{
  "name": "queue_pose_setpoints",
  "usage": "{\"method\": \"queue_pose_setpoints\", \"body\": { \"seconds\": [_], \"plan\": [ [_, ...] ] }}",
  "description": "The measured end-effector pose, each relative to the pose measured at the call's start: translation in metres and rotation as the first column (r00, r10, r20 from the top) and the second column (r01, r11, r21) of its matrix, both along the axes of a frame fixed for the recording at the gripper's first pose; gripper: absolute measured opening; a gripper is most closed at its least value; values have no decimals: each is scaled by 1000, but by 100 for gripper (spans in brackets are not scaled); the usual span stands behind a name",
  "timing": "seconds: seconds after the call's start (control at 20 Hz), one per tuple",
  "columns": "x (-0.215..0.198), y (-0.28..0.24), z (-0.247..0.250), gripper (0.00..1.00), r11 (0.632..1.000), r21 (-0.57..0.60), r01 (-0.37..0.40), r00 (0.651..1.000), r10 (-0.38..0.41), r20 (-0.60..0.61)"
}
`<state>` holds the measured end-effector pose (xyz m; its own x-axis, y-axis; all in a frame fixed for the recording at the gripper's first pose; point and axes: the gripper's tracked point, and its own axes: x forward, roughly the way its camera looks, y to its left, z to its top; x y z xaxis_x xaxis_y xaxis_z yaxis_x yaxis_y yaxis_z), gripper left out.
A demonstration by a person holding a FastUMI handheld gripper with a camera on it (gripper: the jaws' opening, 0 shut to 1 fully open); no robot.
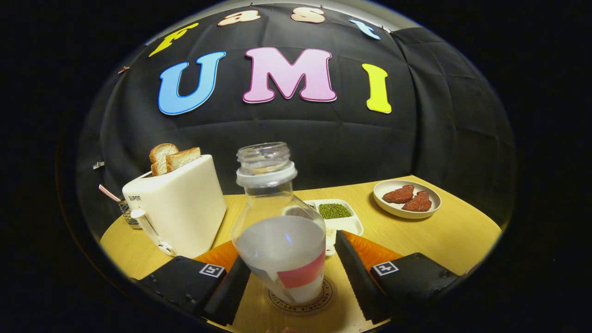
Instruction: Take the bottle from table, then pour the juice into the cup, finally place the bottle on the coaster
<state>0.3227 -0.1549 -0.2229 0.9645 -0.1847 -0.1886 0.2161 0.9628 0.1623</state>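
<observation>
- Counter (pixel 434 236): it runs out ahead of my claw and carries everything listed here. I judge the far items were set well back to leave the near part free for the pour and the set-down.
- Toaster (pixel 178 210): ahead and to the left of the claw, with two bread slices (pixel 173 158) standing in its slots. It is close beside the bottle's shoulder, so I would mind it on any sideways move.
- Bottle (pixel 280 231): it stands between the fingers on the coaster (pixel 303 303), uncapped and leaning a little to the left. I cannot tell whether its base sits flat. With the bottle on the coaster, I judge the last step is at or near its end.
- Claw (pixel 291 273): the fingers are spread either side of the bottle. The right one stands clearly apart from the glass, and the left one is close to it, contact uncertain. I read this as released, not gripping.
- Plate (pixel 407 199): well beyond and to the right, holding two reddish pieces.
- Divided dish (pixel 340 217): just beyond the bottle, with green beans in one compartment.
</observation>
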Motion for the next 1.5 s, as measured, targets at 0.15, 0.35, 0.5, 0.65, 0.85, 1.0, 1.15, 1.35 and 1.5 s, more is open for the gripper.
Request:
{"method": "queue_pose_setpoints", "body": {
  "seconds": [0.15, 0.35, 0.5, 0.65, 0.85, 1.0, 1.15, 1.35, 1.5],
  "plan": [
    [-10, -1, -9, 99, 1000, 0, -6, 999, 6, -48],
    [-28, 2, -15, 100, 1000, -5, -28, 994, 27, -108],
    [-43, 7, -13, 100, 999, 9, -38, 990, 39, -139],
    [-65, 10, 0, 100, 998, -13, -66, 986, 63, -154],
    [-111, 5, 37, 99, 996, -26, -87, 987, 83, -135],
    [-150, 0, 80, 98, 996, -10, -88, 994, 88, -64],
    [-187, -3, 116, 98, 989, -89, -119, 992, 115, -49],
    [-232, 7, 187, 98, 985, -115, -126, 988, 135, 78],
    [-252, 18, 236, 98, 984, -143, -107, 982, 127, 143]
  ]
}}
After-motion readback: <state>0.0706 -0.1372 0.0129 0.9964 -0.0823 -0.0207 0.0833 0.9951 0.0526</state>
